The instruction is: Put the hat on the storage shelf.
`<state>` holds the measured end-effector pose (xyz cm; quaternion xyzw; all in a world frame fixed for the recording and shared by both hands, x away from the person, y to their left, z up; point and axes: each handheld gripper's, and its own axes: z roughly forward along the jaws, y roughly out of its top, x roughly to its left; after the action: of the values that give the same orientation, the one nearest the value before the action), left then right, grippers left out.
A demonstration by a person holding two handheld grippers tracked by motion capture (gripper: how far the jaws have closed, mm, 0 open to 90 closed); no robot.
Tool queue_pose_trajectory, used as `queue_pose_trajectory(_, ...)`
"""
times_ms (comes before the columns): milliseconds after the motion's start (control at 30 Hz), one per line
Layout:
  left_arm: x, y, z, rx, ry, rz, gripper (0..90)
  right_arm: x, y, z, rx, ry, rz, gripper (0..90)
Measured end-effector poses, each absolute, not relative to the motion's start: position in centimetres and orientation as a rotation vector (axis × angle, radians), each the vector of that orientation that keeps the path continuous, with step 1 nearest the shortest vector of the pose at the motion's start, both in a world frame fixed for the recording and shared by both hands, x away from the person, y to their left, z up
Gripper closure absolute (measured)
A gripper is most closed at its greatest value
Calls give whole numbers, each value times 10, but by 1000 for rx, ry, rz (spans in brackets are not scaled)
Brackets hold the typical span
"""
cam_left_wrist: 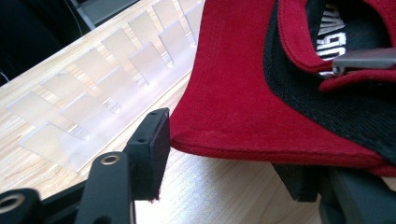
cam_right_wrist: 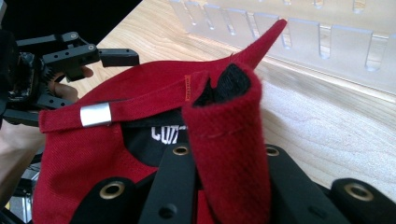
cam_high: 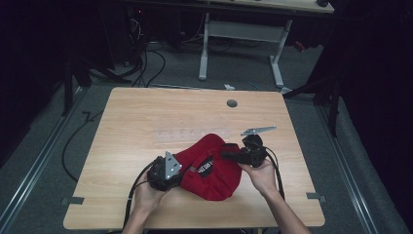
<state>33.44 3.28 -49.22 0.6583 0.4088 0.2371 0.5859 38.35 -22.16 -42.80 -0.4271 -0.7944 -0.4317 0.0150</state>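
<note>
Overhead light falls on the table; the room around it is near black. High view soft, low detail. Both gripper views bright, sharp mid-range, the nearest black jaws blurred. Mild glare on the clear rack.

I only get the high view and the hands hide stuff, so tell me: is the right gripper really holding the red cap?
Observer: Yes. The right gripper view shows the right gripper shut on a rolled-up fold of the red cap.
Operator: And the left one?
Observer: The left gripper is open. The cap's brim sits right beside one pad and lies over the other jaw.
Operator: Anything shiny?
Observer: A silver buckle on the cap's strap.
</note>
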Motion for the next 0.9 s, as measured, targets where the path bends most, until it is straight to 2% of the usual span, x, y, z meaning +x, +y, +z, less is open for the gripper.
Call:
queue_pose_trajectory(667,321,16,-489,1633,860,531,540,384,-221,-429,-1340,-2446,-1358,840)
queue_pose_trajectory(900,321,28,-483,1602,851,453,616,383,-225,-429,-1316,-2426,-1370,835)
